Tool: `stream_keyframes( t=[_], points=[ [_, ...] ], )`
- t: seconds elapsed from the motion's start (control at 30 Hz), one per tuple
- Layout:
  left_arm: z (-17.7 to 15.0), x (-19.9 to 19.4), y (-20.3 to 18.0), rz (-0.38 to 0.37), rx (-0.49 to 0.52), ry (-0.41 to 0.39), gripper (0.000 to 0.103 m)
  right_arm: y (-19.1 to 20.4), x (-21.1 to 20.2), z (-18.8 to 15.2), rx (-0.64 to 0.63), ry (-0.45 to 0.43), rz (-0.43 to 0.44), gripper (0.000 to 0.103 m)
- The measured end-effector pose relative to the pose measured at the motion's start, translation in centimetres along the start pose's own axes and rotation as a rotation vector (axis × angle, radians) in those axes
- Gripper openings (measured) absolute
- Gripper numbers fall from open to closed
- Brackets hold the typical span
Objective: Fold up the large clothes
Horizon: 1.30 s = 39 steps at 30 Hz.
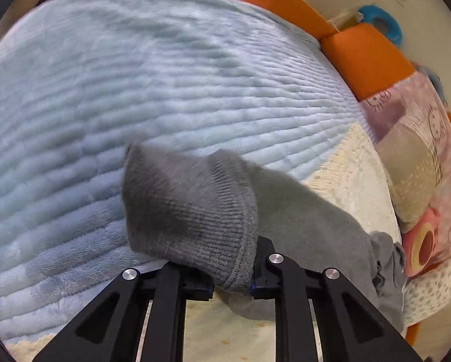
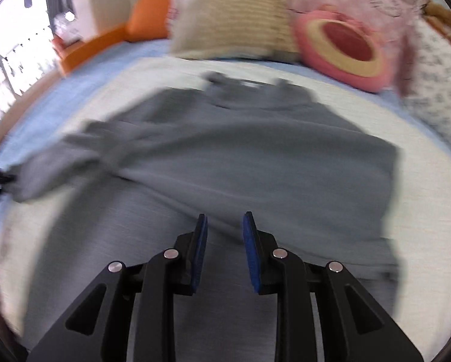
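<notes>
Left tongs are pinched onto the ribbed cuff of a grey sweater, the cuff bunched between the two pads and standing up in front of the camera. From the cuff, the sleeve runs away to the right across a cream cover.

Right tongs are slightly spread, blue pads apart with nothing between them; they hang over the lower body of the sweater. Whether they touch the fabric cannot be told, as this view is blurred.

Sweater location: spread flat on the cream cover on a bed, collar toward the pillows, one sleeve stretched out to the left of the right wrist view, where the left tongs appear at the frame edge.

Surroundings: a light blue ribbed fleece blanket lies beside the cream cover. Orange cushions line the far edge. A patchwork pink quilt and a pink ring-shaped cushion sit near the sweater's collar.
</notes>
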<state>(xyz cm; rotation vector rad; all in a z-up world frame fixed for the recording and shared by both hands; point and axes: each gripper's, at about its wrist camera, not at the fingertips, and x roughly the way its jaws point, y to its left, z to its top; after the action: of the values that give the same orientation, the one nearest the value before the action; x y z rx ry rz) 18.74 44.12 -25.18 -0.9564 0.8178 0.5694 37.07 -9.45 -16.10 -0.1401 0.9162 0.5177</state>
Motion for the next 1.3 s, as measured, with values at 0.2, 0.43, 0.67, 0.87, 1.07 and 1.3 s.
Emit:
stream_keyframes(
  t=[0.2, 0.43, 0.67, 0.87, 1.07, 1.3],
  points=[
    [1.5, -5.7, -10.8, -0.011, 0.217, -0.060, 0.019, 8.4, 3.2, 1.6, -0.034, 0.018, 0.092, 0.026],
    [-1.3, -13.0, -28.5, -0.081, 0.526, -0.132, 0.019, 13.9, 8.1, 1.8, 0.018, 0.067, 0.027, 0.024],
    [-8.3, -15.4, -43.1, -0.180, 0.727, -0.151, 0.019, 18.9, 11.1, -1.2, -0.147, 0.066, -0.160, 0.025],
    [-19.8, -14.7, -53.2, -0.241, 0.906, -0.143, 0.019, 19.2, 11.3, -1.4, -0.159, 0.058, -0.171, 0.025],
    [-33.0, -7.1, -57.7, -0.101, 1.082, -0.121, 0.019, 18.6, 11.1, -1.7, -0.136, 0.059, -0.146, 0.025],
    [-45.1, 1.6, -55.2, -0.056, 1.283, -0.083, 0.019, 17.5, 11.0, -1.6, -0.090, 0.059, -0.090, 0.025]
  ],
)
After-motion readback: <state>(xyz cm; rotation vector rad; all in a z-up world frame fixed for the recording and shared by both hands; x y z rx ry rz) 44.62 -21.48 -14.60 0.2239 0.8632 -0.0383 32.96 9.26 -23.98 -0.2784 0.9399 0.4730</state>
